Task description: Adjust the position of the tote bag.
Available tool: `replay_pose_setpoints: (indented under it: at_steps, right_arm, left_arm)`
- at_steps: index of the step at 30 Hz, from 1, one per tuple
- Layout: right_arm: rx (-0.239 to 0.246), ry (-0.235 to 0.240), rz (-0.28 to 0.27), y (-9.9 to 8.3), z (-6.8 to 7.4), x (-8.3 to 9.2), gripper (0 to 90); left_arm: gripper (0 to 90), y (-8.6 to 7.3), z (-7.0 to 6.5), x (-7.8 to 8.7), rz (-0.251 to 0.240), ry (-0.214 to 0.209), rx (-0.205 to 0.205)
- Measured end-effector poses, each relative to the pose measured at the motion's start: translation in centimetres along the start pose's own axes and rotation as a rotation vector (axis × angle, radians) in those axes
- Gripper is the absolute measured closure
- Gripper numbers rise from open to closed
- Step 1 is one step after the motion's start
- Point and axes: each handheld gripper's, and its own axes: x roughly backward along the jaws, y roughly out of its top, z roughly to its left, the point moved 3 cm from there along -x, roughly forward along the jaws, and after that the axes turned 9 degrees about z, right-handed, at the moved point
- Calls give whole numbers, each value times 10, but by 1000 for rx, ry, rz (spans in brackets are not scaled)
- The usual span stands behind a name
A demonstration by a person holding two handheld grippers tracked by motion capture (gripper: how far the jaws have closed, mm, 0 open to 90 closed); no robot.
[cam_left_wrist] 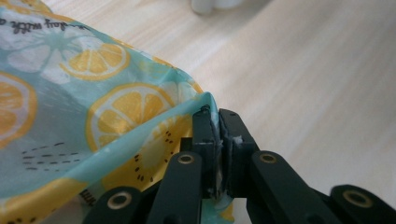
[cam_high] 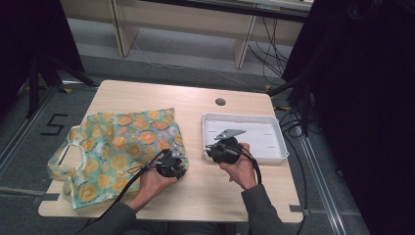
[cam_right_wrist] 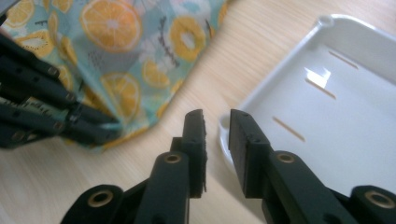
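Left gripper was seen clamped on the corner hem of the fruit-print bag, with the thin fabric pinched between its closed jaws. Most of the bag was spread flat over the left half of the wooden table, one edge drooping past the table's left side. Right gripper was held apart with nothing between its jaws, poised over bare wood just beside the near corner of the white tray.
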Motion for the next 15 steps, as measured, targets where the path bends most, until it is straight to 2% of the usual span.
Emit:
replay_pose_setpoints:
  at_steps: [2, 4, 5, 6, 7, 8, 9, 10, 11, 12, 13, 15]
  right_arm:
    - [-15, -18, 5, -6, -3, 2, 742]
    - [-35, -21, -1, -9, -3, 3, 723]
    - [-34, -20, -6, -10, -4, 2, 716]
    - [-18, -31, 1, -11, -5, 2, 708]
    - [-17, -21, 15, -12, -4, 3, 695]
    - [-21, -13, 22, -14, -1, 2, 653]
    - [-21, -13, 22, -14, -1, 2, 653]
    - [-25, -16, -11, -13, 2, -1, 633]
    - [-16, -5, 4, -13, 4, 0, 604]
    - [-12, -1, -4, -13, 7, -1, 585]
    - [-8, 33, 5, -12, 16, -1, 540]
    - [7, 48, 20, -12, 21, -1, 521]
  left_arm:
    - [828, 7, 1, -3, -10, 1, 30]
    - [755, 13, 1, -2, -8, -28, 46]
    - [688, 14, 0, 1, -13, -37, 51]
    - [631, 14, -1, 7, -1, -48, 33]
    - [561, 13, -1, 15, 16, -59, 30]
    - [456, 10, 0, 36, 9, -66, 18]
    - [441, 10, 0, 36, 9, -66, 18]
    - [441, 6, 3, 54, -2, -52, -10]
    - [423, 1, 8, 68, -4, -43, -20]
    - [392, -5, 14, 82, 5, -42, -10]
    - [376, -12, 20, 97, -9, -17, -3]
    - [373, -29, 37, 124, -18, 11, 7]
